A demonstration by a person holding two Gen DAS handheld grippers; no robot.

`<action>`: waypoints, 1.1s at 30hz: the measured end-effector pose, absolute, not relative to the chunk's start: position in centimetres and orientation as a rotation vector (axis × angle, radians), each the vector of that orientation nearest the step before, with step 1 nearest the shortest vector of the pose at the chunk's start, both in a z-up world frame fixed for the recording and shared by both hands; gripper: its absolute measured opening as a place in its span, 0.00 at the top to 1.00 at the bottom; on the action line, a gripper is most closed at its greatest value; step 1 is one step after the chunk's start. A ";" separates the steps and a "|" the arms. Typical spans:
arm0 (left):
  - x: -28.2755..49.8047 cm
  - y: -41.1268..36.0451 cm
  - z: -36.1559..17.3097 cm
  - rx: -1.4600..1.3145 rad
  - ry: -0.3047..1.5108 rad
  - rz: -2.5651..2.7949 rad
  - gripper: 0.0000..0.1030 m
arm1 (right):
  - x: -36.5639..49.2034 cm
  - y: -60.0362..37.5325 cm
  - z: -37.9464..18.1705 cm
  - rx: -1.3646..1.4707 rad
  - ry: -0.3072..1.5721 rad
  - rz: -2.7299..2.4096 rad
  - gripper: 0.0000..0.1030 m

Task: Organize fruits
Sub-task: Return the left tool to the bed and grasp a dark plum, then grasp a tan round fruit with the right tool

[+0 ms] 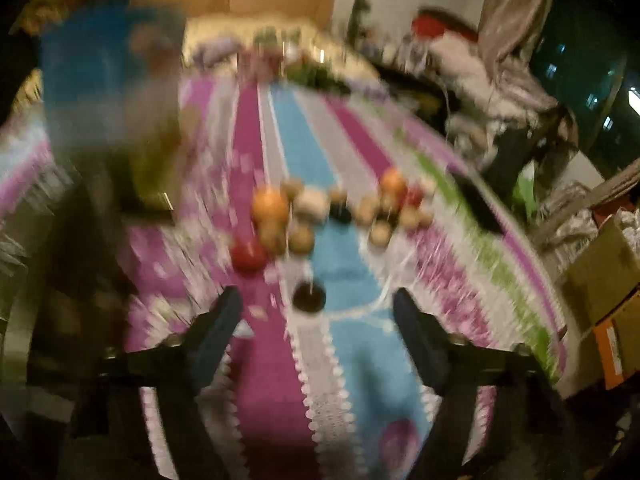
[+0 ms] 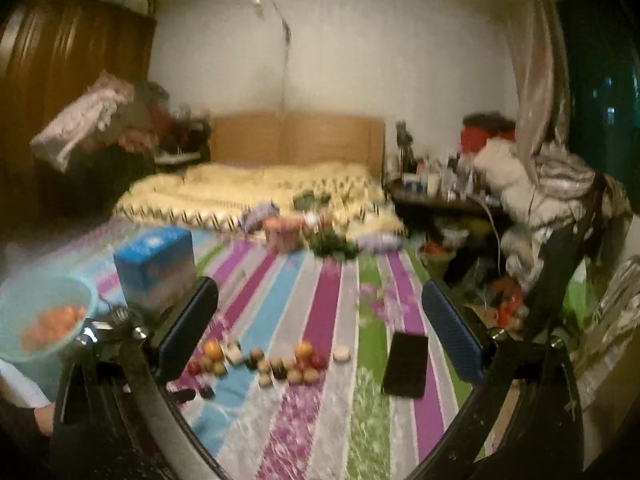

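Note:
Several fruits lie in a loose cluster on the striped bedspread [image 2: 320, 420]: two oranges [image 1: 269, 206] [image 1: 393, 182], a red apple [image 1: 248, 256], brownish round fruits [image 1: 300, 240] and dark ones. The left wrist view is heavily blurred. My left gripper [image 1: 316, 294] is open just above the spread, and a lone dark fruit [image 1: 308, 298] lies right at its fingertips, untouched by the pads. My right gripper [image 2: 319, 286] is open wide and empty, higher up and farther back. The fruit cluster [image 2: 264, 362] lies below and between its fingers.
A black phone [image 2: 405, 365] lies right of the fruits and a small white round thing [image 2: 342, 354] beside them. A blue box [image 2: 154, 266] and a light-blue bowl [image 2: 44, 316] holding orange pieces are at the left. Beyond the spread lie bedding and a cluttered side table [image 2: 440, 196]; cardboard boxes [image 1: 604, 280] stand at the right.

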State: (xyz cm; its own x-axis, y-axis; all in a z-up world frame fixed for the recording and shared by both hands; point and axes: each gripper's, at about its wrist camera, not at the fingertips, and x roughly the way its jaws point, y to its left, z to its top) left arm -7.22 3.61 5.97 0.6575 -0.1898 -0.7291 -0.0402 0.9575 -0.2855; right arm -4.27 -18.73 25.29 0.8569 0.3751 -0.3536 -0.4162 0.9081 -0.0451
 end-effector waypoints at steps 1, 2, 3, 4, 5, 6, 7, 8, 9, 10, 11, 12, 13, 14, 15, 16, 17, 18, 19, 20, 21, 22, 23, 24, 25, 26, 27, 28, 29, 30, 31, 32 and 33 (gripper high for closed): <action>-6.6 3.5 4.7 -0.299 0.883 -0.096 0.42 | -4.1 -19.1 24.6 -0.123 0.374 0.425 0.11; -6.5 3.4 3.9 -0.305 0.895 -0.102 0.43 | -3.9 -19.6 23.9 -0.121 0.406 0.438 0.16; -6.5 3.4 3.1 -0.305 0.905 -0.100 0.44 | -3.4 -19.6 23.2 -0.119 0.434 0.449 0.18; -6.2 3.2 2.7 -0.301 0.914 -0.091 0.45 | -3.6 -20.2 22.5 -0.117 0.452 0.457 0.24; -6.0 3.1 2.4 -0.308 0.914 -0.092 0.46 | -3.3 -20.4 21.9 -0.111 0.480 0.470 0.29; -5.7 3.3 2.3 -0.314 0.913 -0.092 0.47 | -3.0 -20.6 21.4 -0.104 0.501 0.480 0.30; -5.5 3.2 2.3 -0.316 0.905 -0.091 0.47 | -2.7 -20.7 20.7 -0.094 0.527 0.490 0.32; -5.4 3.2 2.2 -0.313 0.903 -0.093 0.47 | -2.5 -20.8 20.3 -0.087 0.544 0.498 0.34; -5.0 3.0 2.0 -0.306 0.908 -0.097 0.52 | -2.1 -20.8 19.8 -0.079 0.566 0.508 0.35; -4.5 2.9 1.7 -0.297 0.922 -0.100 0.59 | -1.9 -20.8 19.4 -0.072 0.585 0.515 0.37; -4.3 2.8 1.3 -0.289 0.935 -0.103 0.61 | -1.6 -20.9 18.9 -0.067 0.600 0.520 0.37; -4.1 2.8 1.2 -0.286 0.936 -0.103 0.61 | -1.4 -20.9 18.4 -0.063 0.614 0.525 0.38; -4.2 2.8 1.2 -0.287 0.933 -0.104 0.62 | -1.2 -20.9 18.0 -0.060 0.626 0.527 0.40; -4.2 2.7 1.2 -0.283 0.934 -0.105 0.64 | -1.0 -20.9 17.5 -0.053 0.643 0.534 0.42; -4.2 2.7 1.2 -0.279 0.935 -0.106 0.70 | -0.8 -21.0 17.1 -0.044 0.658 0.542 0.43; -4.2 2.7 1.3 -0.273 0.937 -0.097 0.74 | -0.5 -21.0 16.6 -0.036 0.670 0.548 0.46; -4.0 2.7 1.5 -0.278 0.935 -0.097 0.74 | 0.0 -21.1 15.8 -0.025 0.689 0.553 0.49; -3.9 2.7 1.6 -0.283 0.932 -0.097 0.74 | 0.3 -21.1 15.3 -0.016 0.706 0.555 0.52; -4.0 2.6 1.9 -0.283 0.922 -0.098 0.74 | 0.8 -21.1 14.4 -0.010 0.726 0.558 0.56; -4.0 2.5 2.2 -0.282 0.914 -0.105 0.74 | 1.4 -21.1 13.4 -0.010 0.750 0.555 0.59; -4.0 2.4 2.4 -0.278 0.910 -0.111 0.74 | 2.1 -21.0 12.3 -0.019 0.773 0.549 0.60; -4.0 2.3 2.5 -0.275 0.906 -0.114 0.74 | 2.9 -20.8 11.3 -0.030 0.795 0.545 0.62; -3.9 2.3 2.5 -0.277 0.905 -0.117 0.74 | 3.8 -20.6 10.1 -0.044 0.826 0.540 0.67; -3.9 2.3 2.5 -0.284 0.908 -0.120 0.74 | 4.7 -20.3 9.0 -0.060 0.850 0.537 0.69; -3.8 2.3 2.4 -0.289 0.911 -0.121 0.74 | 5.5 -20.0 8.0 -0.077 0.875 0.536 0.70; -3.6 2.4 2.2 -0.290 0.916 -0.121 0.74 | 6.3 -19.5 7.1 -0.094 0.894 0.542 0.70; -3.5 2.3 2.1 -0.290 0.921 -0.122 0.74 | 7.0 -19.1 6.4 -0.111 0.903 0.552 0.70; -3.4 2.3 1.9 -0.293 0.926 -0.125 0.74 | 7.4 -18.8 6.1 -0.123 0.906 0.557 0.70; -3.4 2.4 1.7 -0.298 0.931 -0.125 0.74 | 8.0 -18.4 5.6 -0.133 0.912 0.565 0.70; -3.4 2.4 1.6 -0.301 0.933 -0.125 0.74 | 8.5 -18.2 5.4 -0.136 0.918 0.571 0.70; -3.3 2.5 1.5 -0.305 0.935 -0.126 0.74 | 8.9 -18.1 5.2 -0.137 0.921 0.578 0.69; -3.3 2.5 1.4 -0.308 0.935 -0.127 0.74 | 9.3 -17.9 5.1 -0.138 0.922 0.590 0.69; -3.3 2.5 1.4 -0.309 0.935 -0.127 0.74 | 9.8 -17.7 4.7 -0.142 0.928 0.598 0.69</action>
